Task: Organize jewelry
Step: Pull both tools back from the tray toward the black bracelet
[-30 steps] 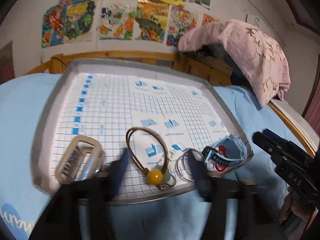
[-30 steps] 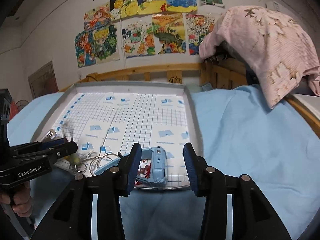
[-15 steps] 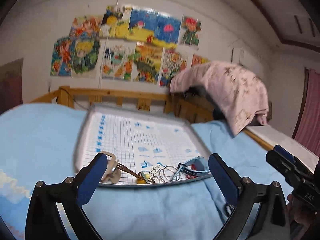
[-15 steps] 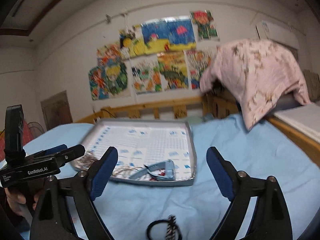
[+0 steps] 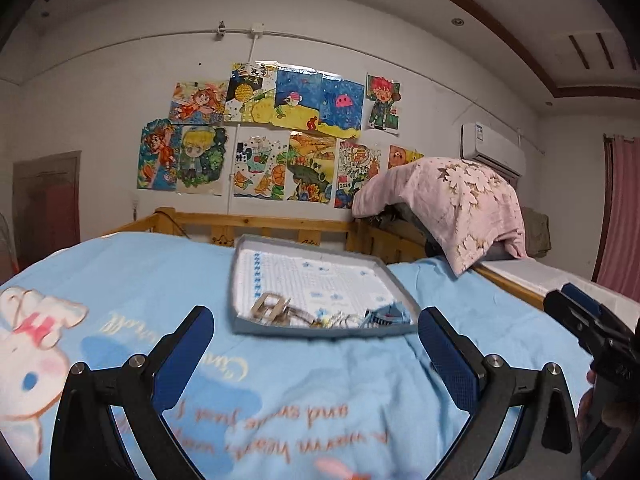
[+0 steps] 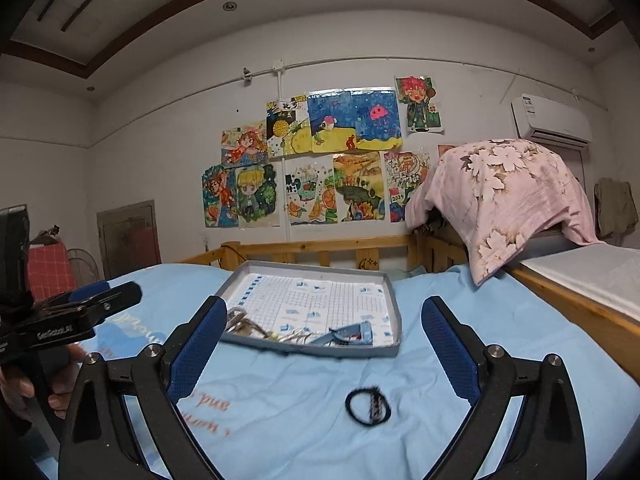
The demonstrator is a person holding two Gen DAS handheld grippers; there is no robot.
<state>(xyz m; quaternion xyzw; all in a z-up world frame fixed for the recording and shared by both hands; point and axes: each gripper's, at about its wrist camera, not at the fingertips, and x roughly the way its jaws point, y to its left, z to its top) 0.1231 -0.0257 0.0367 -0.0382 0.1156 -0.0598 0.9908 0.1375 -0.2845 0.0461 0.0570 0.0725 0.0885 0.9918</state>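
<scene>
- We've got our left gripper [image 5: 316, 350] and right gripper [image 6: 324, 340] both spread wide, holding nothing.
- Jewelry [image 6: 280, 334] sits bunched along the tray's [image 6: 394, 304] near edge.
- Black hair tie [image 6: 368, 406] lies on the blanket [image 6: 280, 396], just in front of the tray.

Kids' drawings [image 6: 316, 160] cover the white wall above a wooden bed rail [image 6: 320, 250], w/ a conduit running up between them. Light-blue cartoon bedsheet [image 5: 280, 392] w/ orange script spreads across the foreground. At rt, a pink floral blanket [image 6: 508, 196] drapes over a pile; wall AC unit [image 6: 552, 120] above it. Brown door [image 6: 130, 236] at left, pink curtain [image 5: 622, 216] far rt.
</scene>
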